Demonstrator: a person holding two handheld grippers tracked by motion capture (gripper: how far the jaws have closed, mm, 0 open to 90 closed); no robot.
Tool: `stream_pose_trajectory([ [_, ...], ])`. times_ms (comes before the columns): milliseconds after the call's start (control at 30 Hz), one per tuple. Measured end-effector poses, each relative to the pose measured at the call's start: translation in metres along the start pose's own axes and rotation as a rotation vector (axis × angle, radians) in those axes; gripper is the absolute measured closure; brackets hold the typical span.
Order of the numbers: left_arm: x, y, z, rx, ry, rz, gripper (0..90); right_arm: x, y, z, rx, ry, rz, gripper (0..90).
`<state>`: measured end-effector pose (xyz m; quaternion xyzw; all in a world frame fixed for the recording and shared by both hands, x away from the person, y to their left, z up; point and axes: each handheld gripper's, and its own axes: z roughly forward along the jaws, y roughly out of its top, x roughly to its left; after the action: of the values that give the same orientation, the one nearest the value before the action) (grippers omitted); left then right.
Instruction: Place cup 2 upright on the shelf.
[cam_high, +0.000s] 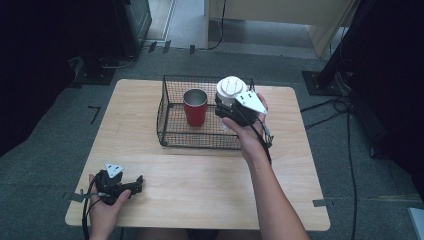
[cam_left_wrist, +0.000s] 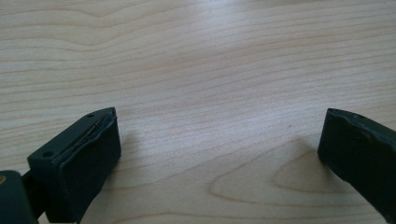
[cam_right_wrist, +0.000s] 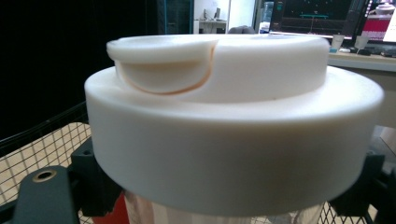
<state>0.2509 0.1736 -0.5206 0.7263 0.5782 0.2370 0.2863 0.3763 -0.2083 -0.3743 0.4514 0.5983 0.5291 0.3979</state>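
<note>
Forearms come in from the near edge of the worktop (cam_high: 200, 190). Left tool (cam_high: 134, 184) rests low at the near-left corner, jaws spread wide w/ nothing but bare wood between them, as the left gripper view shows; prob. parked there to stay out of the way.

Right tool (cam_high: 226, 111) is up over the wire basket (cam_high: 170, 137) at the far side of the worktop, jaws clamped on a clear bottle w/ a white lid (cam_right_wrist: 233, 116), gripping just under the lid rim. Black jaw parts sit either side of the bottle neck in the right gripper view. Holding below the rim makes sense: the wide lid acts as a stop, so the bottle can't slip down thru the grip.

Bottle hangs upright above the basket's right half, beside a red cup (cam_high: 195, 107) standing inside the basket. Whether its base touches the basket floor I can't tell; hand hides it. Keeping it upright and right of the cup looks meant to avoid knocking it.
</note>
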Motion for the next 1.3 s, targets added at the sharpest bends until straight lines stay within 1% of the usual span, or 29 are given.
stream_pose_trajectory([
  [33, 0.000, 0.000, 0.000, 0.000, 0.000, 0.000, 0.0, 0.000, -0.001, 0.002, 0.003, -0.003, 0.008, 15.7],
  [100, 0.000, 0.000, 0.000, 0.001, 0.000, 0.001, 0.0, -0.002, -0.004, 0.006, -0.006, -0.015, 0.003, 15.7],
  [167, 0.000, 0.000, 0.000, 0.000, 0.000, 0.001, 0.0, -0.004, -0.006, 0.011, 0.005, -0.028, 0.012, 15.6],
  [233, 0.000, 0.000, 0.000, 0.001, -0.001, 0.002, 0.0, -0.005, -0.010, 0.014, -0.003, -0.034, 0.016, 15.6],
  [367, 0.000, 0.000, 0.000, 0.001, -0.001, 0.003, 0.0, -0.005, -0.019, 0.022, -0.027, -0.060, 0.007, 15.6],
  [400, 0.000, 0.000, 0.000, 0.001, -0.002, 0.002, 0.1, -0.005, -0.020, 0.023, -0.029, -0.060, 0.003, 15.6],
  [500, 0.000, 0.000, 0.000, -0.001, -0.002, 0.003, 0.0, -0.005, -0.024, 0.027, -0.029, -0.061, 0.022, 15.6],
  [700, 0.000, 0.000, 0.000, 0.000, -0.002, 0.003, 0.0, -0.007, -0.033, 0.037, -0.047, -0.076, 0.027, 15.6],
  [867, 0.000, 0.000, 0.000, 0.000, -0.003, 0.004, 0.1, -0.009, -0.038, 0.045, -0.041, -0.089, 0.036, 15.6],
  [933, 0.000, 0.000, 0.000, 0.000, -0.003, 0.004, 0.0, -0.010, -0.039, 0.048, -0.032, -0.092, 0.049, 15.6],
  [1133, 0.000, 0.000, 0.000, 0.000, -0.004, 0.004, 0.1, -0.010, -0.044, 0.058, -0.008, -0.108, 0.037, 15.6],
  [1233, 0.000, 0.000, 0.000, 0.000, -0.004, 0.004, 0.0, -0.008, -0.048, 0.062, 0.005, -0.112, 0.056, 15.7],
  [1300, 0.000, 0.000, 0.000, 0.000, -0.004, 0.004, 0.0, -0.007, -0.050, 0.064, 0.015, -0.112, 0.043, 15.6],
])
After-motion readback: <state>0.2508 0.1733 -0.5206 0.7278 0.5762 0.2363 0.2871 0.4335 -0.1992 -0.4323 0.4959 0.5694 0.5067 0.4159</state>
